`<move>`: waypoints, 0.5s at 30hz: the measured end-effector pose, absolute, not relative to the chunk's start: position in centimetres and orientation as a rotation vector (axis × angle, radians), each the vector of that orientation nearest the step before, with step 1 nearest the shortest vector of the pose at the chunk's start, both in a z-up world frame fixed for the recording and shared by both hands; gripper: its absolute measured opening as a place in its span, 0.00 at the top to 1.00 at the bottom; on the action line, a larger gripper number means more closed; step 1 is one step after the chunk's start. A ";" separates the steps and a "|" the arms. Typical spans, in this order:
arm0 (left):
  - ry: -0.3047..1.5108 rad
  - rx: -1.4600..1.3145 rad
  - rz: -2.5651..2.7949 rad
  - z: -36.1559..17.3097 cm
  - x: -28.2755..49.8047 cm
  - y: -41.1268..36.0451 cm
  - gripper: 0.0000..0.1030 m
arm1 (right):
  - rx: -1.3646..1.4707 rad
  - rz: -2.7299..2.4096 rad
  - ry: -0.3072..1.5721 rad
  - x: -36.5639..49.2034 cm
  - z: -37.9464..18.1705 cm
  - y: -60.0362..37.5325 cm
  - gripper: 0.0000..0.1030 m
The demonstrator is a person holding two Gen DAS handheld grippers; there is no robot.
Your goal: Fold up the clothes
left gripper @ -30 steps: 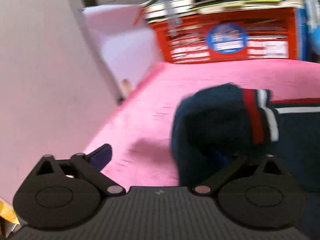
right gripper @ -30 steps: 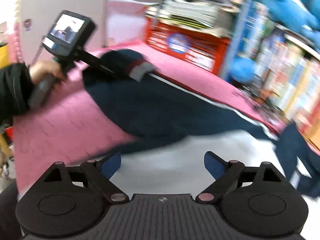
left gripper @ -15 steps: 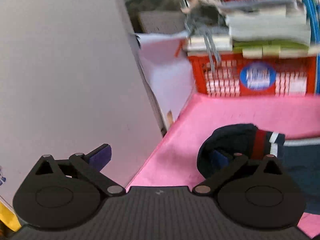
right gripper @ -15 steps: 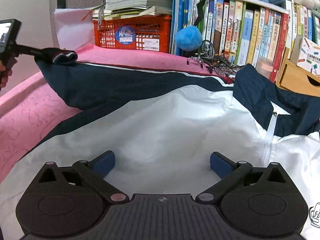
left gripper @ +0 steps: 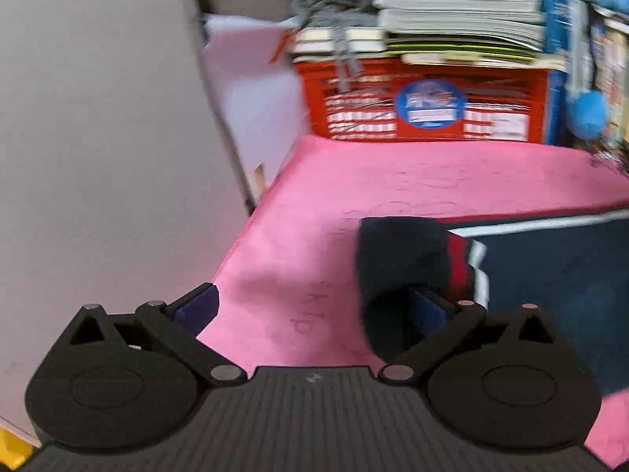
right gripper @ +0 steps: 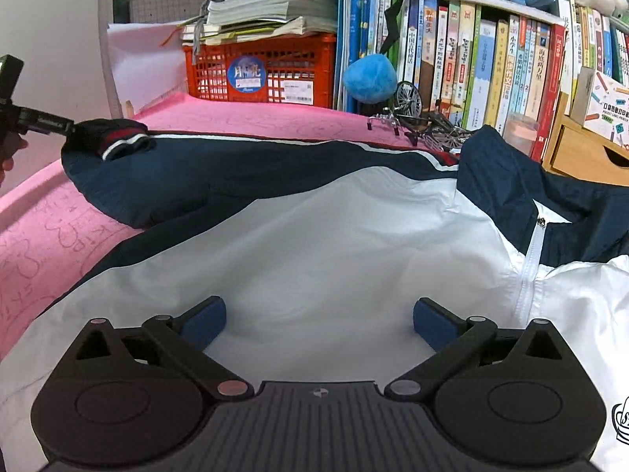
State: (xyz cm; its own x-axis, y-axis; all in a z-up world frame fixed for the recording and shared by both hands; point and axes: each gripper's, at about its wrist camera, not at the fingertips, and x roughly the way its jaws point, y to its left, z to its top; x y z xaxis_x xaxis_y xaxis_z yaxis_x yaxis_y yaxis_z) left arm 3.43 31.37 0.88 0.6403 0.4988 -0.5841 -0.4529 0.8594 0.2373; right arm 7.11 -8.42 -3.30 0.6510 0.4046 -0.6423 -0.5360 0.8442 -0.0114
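Observation:
A navy and white zip jacket (right gripper: 334, 244) lies spread on the pink mat (right gripper: 47, 236). Its navy sleeve (right gripper: 220, 173) stretches left and ends in a cuff (left gripper: 405, 259) with red and white stripes. My left gripper (left gripper: 312, 308) is open wide, and the cuff is draped over its right finger; nothing is between the pads. In the right wrist view that finger (right gripper: 47, 123) reaches into the cuff (right gripper: 110, 137) at the far left. My right gripper (right gripper: 318, 318) stands open just above the jacket's white body, gripping nothing.
A red crate (right gripper: 271, 74) stacked with books stands at the mat's back edge. A bookshelf (right gripper: 491, 70), a blue plush ball (right gripper: 369, 78) and a metal bicycle model (right gripper: 424, 118) line the back right. A white panel (left gripper: 98, 157) borders the mat's left side.
My left gripper drew back and rose, with the cuff still hanging over its right finger. My right gripper swung round to face the jacket's white body, then stayed still.

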 end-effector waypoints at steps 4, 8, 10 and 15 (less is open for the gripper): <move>0.668 0.404 0.780 0.7 3.3 28.0 0.00 | -0.207 0.538 0.676 7.1 -3.3 -8.4 0.00; 0.659 0.647 0.940 -0.9 3.9 25.6 0.00 | -0.207 0.537 0.677 7.0 -3.2 -8.4 0.00; 0.630 0.515 0.751 -0.1 3.3 24.4 0.00 | -0.207 0.537 0.677 7.0 -3.2 -8.4 0.00; 0.681 0.374 0.506 -1.2 6.4 21.4 0.00 | -0.207 0.537 0.678 7.0 -3.2 -8.4 0.00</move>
